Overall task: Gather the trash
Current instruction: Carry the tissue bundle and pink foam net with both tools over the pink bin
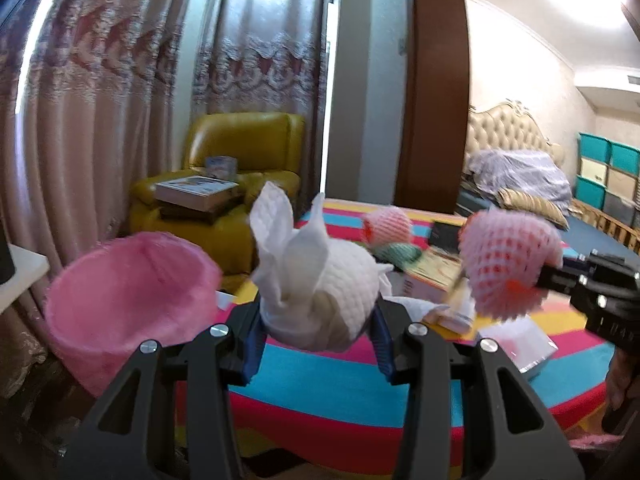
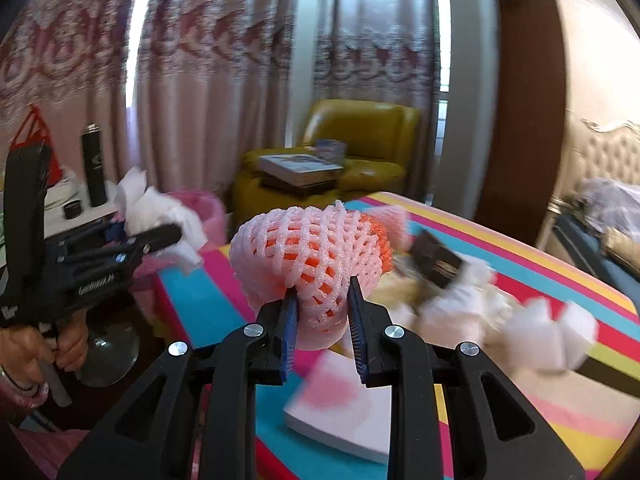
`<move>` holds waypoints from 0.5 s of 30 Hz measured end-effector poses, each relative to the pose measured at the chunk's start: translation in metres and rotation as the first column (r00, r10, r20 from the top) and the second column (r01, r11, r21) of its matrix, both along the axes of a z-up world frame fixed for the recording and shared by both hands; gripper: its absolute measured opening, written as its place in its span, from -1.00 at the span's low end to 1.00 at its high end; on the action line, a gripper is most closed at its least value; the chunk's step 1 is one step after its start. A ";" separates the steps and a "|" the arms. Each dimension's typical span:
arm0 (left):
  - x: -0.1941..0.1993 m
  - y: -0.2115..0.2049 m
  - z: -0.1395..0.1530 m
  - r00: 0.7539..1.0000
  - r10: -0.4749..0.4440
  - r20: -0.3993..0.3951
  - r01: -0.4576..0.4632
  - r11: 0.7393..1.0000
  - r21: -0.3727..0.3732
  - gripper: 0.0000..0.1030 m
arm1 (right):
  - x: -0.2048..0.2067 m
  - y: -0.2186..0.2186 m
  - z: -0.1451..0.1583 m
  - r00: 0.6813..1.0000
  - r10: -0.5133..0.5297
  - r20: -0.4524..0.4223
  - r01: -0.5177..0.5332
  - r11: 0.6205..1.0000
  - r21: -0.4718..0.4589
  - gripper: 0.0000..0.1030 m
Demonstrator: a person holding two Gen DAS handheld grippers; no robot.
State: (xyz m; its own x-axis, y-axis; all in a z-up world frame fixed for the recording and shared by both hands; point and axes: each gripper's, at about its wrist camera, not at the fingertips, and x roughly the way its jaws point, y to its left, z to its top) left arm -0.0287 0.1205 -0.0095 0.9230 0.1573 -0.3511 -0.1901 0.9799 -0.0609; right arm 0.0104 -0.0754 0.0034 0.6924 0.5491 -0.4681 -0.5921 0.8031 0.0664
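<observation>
Trash here is two foam pieces, both held above the striped, brightly coloured table [image 1: 320, 384]. The white foam-net wad [image 1: 320, 280] sits clamped between the blue pads of the left gripper [image 1: 320, 340], its jaws closed partway around it, just right of the pink-lined round bin [image 1: 120, 300]. The pink foam fruit net with orange inside [image 2: 312, 256] is pinched at its lower end by the right gripper [image 2: 322, 320], jaws narrowed onto it.

Only the left wrist view shows the bin's open mouth, a second pink net [image 1: 386, 224] lying on the table and a bed with a tufted headboard [image 1: 508, 136]. Only the right wrist view shows a black flask [image 2: 93, 164] on a white side surface, loose white foam scraps [image 2: 536, 332] and a white pad [image 2: 344, 412] on the table.

Behind stand a mustard leather armchair [image 1: 244, 140] stacked with books and pink patterned curtains [image 1: 100, 100].
</observation>
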 end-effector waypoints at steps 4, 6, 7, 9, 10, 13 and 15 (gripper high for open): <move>-0.004 0.032 0.006 0.999 0.048 -0.021 -0.048 0.999 -0.012 -0.16 | 0.003 0.038 0.002 0.994 0.106 -0.017 -0.106 0.994 -0.011 -0.53; -0.003 0.050 0.006 0.996 0.071 -0.046 -0.073 0.997 -0.034 -0.16 | 0.003 0.059 0.004 0.989 0.149 -0.020 -0.149 0.989 -0.016 -0.53; -0.003 0.060 0.006 0.995 0.084 -0.057 -0.086 0.995 -0.042 -0.16 | 0.003 0.070 0.005 0.985 0.171 -0.024 -0.172 0.985 -0.017 -0.53; -0.004 0.081 0.005 0.991 0.107 -0.084 -0.112 0.992 -0.055 -0.16 | 0.005 0.091 0.007 0.975 0.218 -0.030 -0.219 0.975 -0.024 -0.53; -0.006 0.091 0.004 0.988 0.118 -0.095 -0.124 0.991 -0.056 -0.16 | 0.006 0.100 0.007 0.972 0.234 -0.032 -0.235 0.972 -0.028 -0.53; -0.002 0.124 -0.001 0.981 0.141 -0.134 -0.151 0.986 -0.067 -0.16 | 0.017 0.136 0.006 0.960 0.277 -0.045 -0.278 0.960 -0.037 -0.53; 0.001 0.143 -0.004 0.976 0.156 -0.152 -0.167 0.984 -0.065 -0.16 | 0.026 0.156 0.006 0.953 0.296 -0.064 -0.299 0.954 -0.033 -0.53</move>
